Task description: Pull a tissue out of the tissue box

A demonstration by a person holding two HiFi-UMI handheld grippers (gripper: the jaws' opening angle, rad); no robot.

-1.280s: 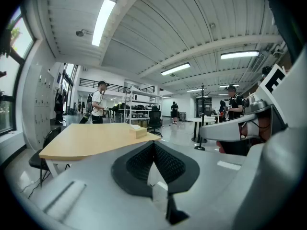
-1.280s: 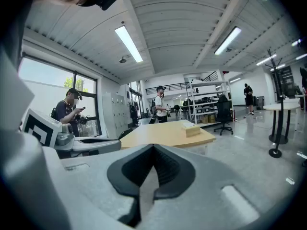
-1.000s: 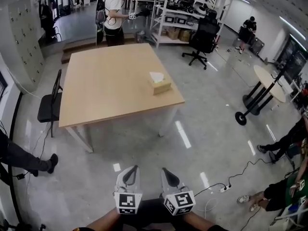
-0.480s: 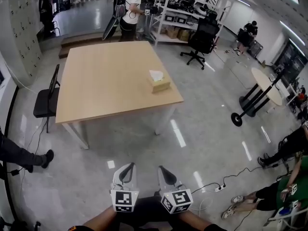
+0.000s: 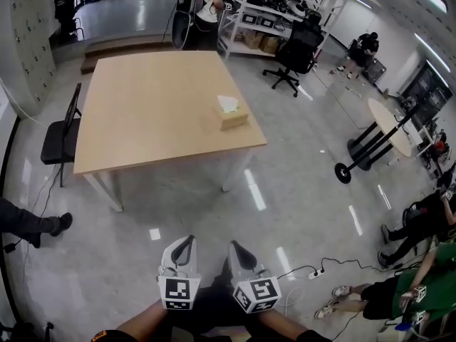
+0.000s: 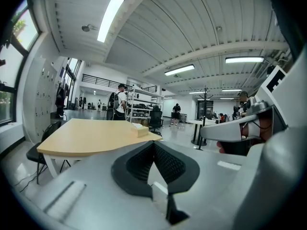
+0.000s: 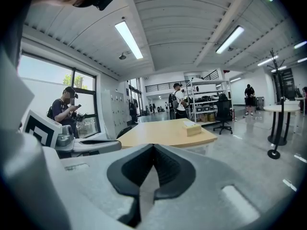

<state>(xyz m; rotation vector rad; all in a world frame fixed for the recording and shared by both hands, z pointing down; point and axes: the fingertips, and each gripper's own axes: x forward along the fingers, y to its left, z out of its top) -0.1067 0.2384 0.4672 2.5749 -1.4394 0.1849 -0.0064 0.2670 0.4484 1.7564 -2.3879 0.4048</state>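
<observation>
– Checking room first: what's btwn the grippers and the table [image 5: 135,120]?

– Bare grey floor, wide open. Only a power strip [image 5: 313,272] w/ its cable lies off to the right, and a black chair [image 5: 58,140] stands at the table's left edge. The near and right edges face open floor.

– And the tissue box [image 5: 234,117]?

– On the tabletop toward the near-right corner, close to the right edge but not at it. Its long axis runs roughly parallel to the near edge, so a long side faces us. The tissue [image 5: 227,103] stands up out of the top (white, bunched).

– Tools?

– The left gripper [image 5: 185,242] and right gripper [image 5: 234,246] sit side by side low in the head view, well short of the table. Both have jaws pressed together, nothing btwn them.

– Vs. a sec ago?

– Table and box sit a bit higher in the head view, but the box hasn't shifted on the table. The person [image 5: 208,2] at the far end has walked right and is now by the shelving [image 5: 265,20]. Grippers look the same, closed.
</observation>
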